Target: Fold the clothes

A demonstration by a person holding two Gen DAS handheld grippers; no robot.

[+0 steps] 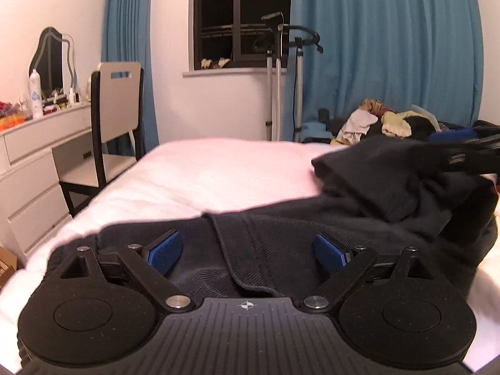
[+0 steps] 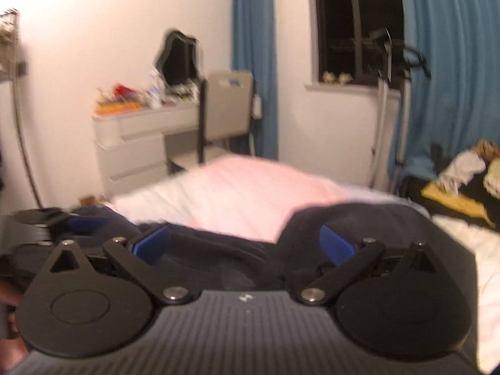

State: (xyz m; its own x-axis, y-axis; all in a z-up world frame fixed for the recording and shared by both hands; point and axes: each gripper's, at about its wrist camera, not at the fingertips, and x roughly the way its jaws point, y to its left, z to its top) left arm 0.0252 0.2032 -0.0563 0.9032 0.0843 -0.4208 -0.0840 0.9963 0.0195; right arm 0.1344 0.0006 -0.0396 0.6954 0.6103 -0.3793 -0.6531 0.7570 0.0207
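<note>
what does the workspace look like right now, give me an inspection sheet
surface: bed with a pale pink-white cover, far half bare
job's things: dark garment spread over the near part of the bed, one part bunched up at right
clutter: pile of mixed clothes beyond the bed at right
grippers: left gripper open over the garment, pads not pressing it; right gripper open above the dark cloth, view blurred
cables: thin dark cord hanging by the metal stand
surroundings: blue curtains, dark window, white dresser with a mirror and bottles, chair
</note>
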